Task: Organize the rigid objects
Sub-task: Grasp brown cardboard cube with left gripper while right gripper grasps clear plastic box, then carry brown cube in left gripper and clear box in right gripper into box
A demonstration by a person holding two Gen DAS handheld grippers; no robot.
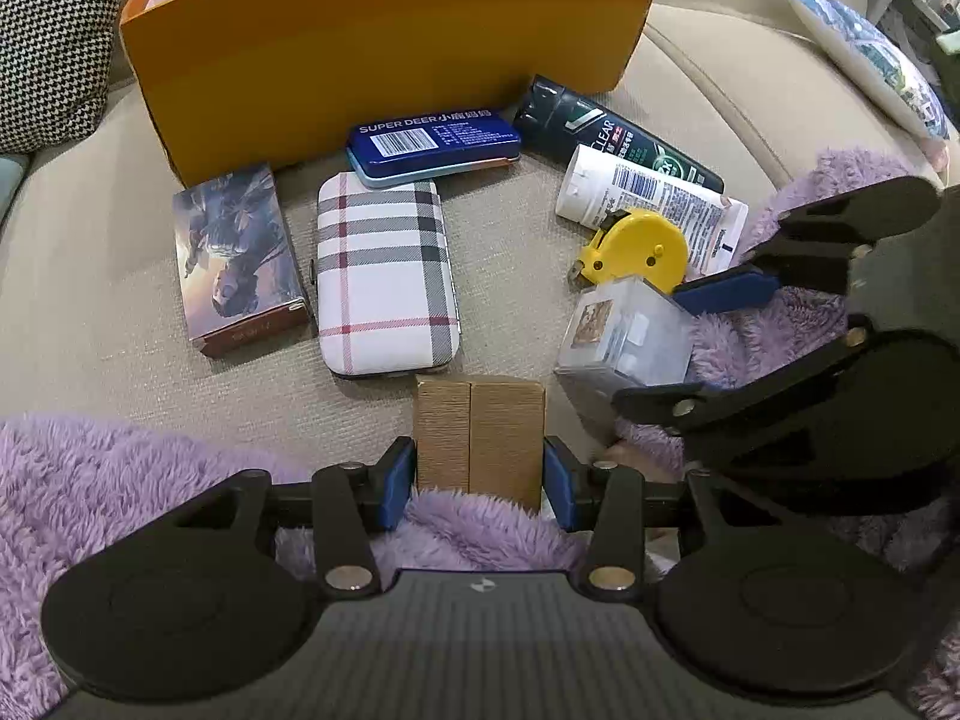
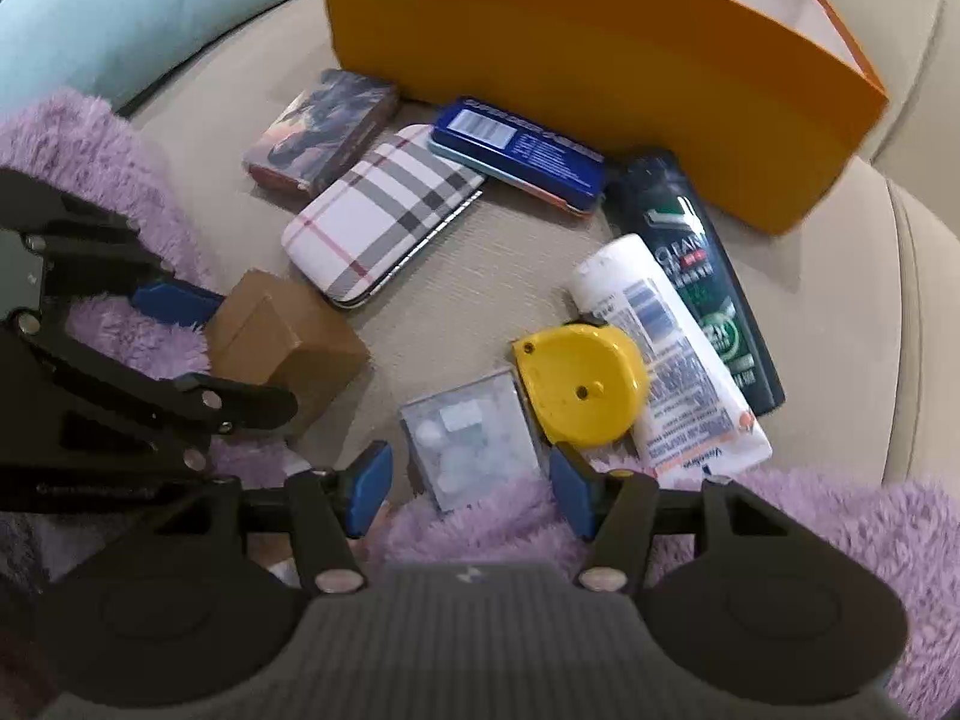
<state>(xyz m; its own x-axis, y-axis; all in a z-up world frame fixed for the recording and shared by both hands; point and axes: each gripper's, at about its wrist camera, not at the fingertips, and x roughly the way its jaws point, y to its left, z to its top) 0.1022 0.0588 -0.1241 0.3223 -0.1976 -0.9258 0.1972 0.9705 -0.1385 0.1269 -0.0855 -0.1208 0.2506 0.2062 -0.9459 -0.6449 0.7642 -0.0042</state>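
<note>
A brown cardboard box stands on the beige sofa seat, and my left gripper is shut on it, a blue pad pressing each side. The right wrist view shows the same brown box from the side, with the left gripper around it. My right gripper is open around a clear plastic box; a gap shows at its left pad. In the left wrist view the right gripper straddles that clear box.
An open orange box stands at the back. In front of it lie a picture box, a plaid case, a blue tin, a dark bottle, a white tube and a yellow tape measure. Purple fluffy sleeves frame the grippers.
</note>
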